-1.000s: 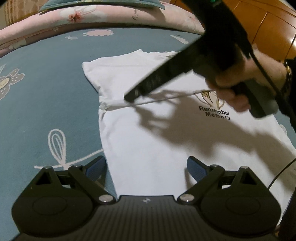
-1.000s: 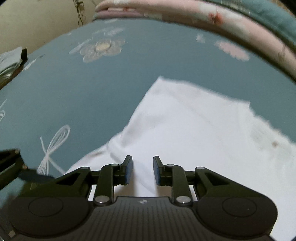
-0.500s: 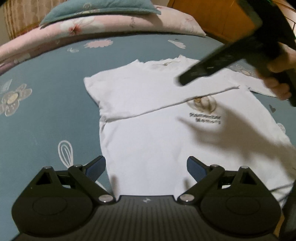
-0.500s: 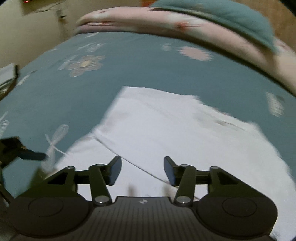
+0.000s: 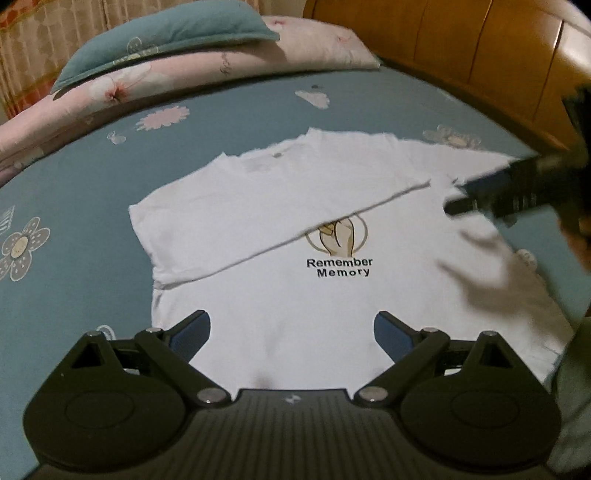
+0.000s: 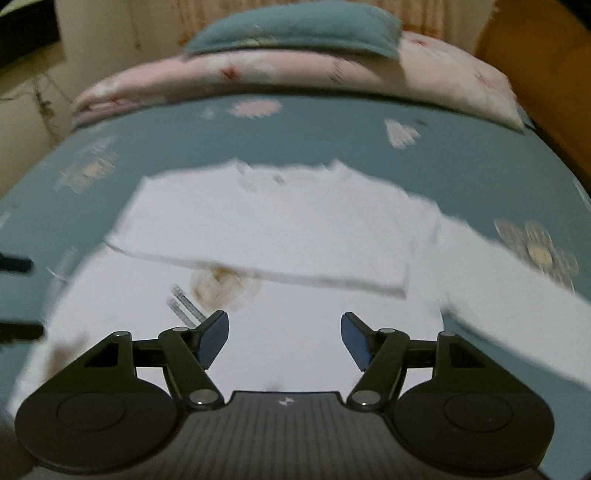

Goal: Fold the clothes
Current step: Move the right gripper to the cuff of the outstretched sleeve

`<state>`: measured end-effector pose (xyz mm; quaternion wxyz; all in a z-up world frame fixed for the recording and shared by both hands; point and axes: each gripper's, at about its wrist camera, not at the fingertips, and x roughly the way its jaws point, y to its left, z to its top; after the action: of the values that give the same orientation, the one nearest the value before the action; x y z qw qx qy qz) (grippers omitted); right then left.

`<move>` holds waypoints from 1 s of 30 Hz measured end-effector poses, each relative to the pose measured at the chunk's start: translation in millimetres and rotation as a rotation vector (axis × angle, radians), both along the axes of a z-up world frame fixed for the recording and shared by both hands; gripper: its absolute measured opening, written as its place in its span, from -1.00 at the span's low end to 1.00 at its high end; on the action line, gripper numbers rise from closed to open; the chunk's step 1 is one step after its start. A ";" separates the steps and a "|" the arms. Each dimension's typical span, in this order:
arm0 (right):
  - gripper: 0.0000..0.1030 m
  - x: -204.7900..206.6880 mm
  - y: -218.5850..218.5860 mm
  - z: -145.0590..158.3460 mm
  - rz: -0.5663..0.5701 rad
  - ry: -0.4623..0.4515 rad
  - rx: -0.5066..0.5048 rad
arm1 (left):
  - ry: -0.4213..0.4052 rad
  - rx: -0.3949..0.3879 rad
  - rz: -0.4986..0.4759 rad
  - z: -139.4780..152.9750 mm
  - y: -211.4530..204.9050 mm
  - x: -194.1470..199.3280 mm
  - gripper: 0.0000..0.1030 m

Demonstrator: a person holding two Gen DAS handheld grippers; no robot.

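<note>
A second ago the right gripper (image 6: 284,334) had its jaws nearly together low over the white T-shirt (image 5: 295,321), and from the left wrist view its black body crossed the middle of the shirt; now its jaws stand spread wide with nothing between them, and it has drawn back to the right edge of that view, where it shows only as a blurred dark bar (image 5: 517,184) above the shirt's right sleeve. Both cameras have risen and pulled away, so the whole shirt and the far end of the bed (image 5: 74,295) are in sight. The shirt lies flat on the teal flowered bed sheet, its upper part folded down across the chest so the folded edge runs on a slant and covers the top of the printed emblem, with the words "Remember Memory" (image 5: 339,267) left bare below it. The left gripper (image 5: 291,332) hangs above the shirt's near hem, jaws spread wide and empty, as they were before. Beyond the shirt a pink flowered quilt (image 5: 184,77) lies along the bed with a teal pillow (image 5: 166,33) on top, and a wooden headboard (image 5: 461,55) stands to the right.
</note>
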<state>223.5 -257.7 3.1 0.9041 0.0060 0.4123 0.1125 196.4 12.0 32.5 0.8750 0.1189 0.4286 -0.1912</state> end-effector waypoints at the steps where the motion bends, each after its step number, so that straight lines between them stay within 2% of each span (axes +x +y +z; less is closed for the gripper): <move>1: 0.40 -3.5 -0.4 -13.9 -0.012 0.008 -0.004 | 0.005 0.015 0.005 -4.9 -7.2 1.8 0.85; 7: 0.42 -26.2 -2.2 -68.2 -0.038 0.035 -0.013 | 0.051 0.055 -0.008 -36.4 -52.6 7.2 0.85; 11: 0.51 -49.3 -1.3 -73.0 -0.050 -0.003 -0.010 | 0.083 0.059 -0.025 -53.1 -81.3 10.2 0.85; 14: 0.54 -63.5 -8.5 -74.3 -0.074 -0.012 0.011 | 0.075 0.062 -0.050 -63.4 -103.8 9.4 0.85; 18: 0.67 -77.2 -17.2 -78.2 -0.092 -0.030 0.050 | 0.067 0.043 -0.054 -77.8 -123.7 9.7 0.85; 20: 0.71 -81.0 -20.1 -79.9 -0.093 -0.039 0.071 | 0.075 0.027 -0.033 -85.7 -125.5 9.9 0.85; 22: 0.86 -84.0 -23.1 -81.7 -0.092 -0.046 0.101 | 0.102 0.008 -0.018 -95.0 -124.4 10.4 0.87; 24: 0.88 -86.4 -24.8 -82.9 -0.093 -0.053 0.122 | 0.072 0.005 -0.022 -98.9 -123.4 6.2 0.97; 27: 1.00 -86.9 -22.2 -85.5 -0.082 -0.060 0.120 | 0.072 -0.013 -0.026 -101.1 -120.8 6.1 0.99; 30: 1.00 -87.8 -16.1 -87.6 -0.070 -0.066 0.084 | 0.074 -0.020 -0.042 -101.5 -119.4 7.7 0.99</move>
<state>135.6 -273.8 -84.5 0.9195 0.0547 0.3768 0.0981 204.1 -107.4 -69.0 0.8554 0.1119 0.4562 -0.2181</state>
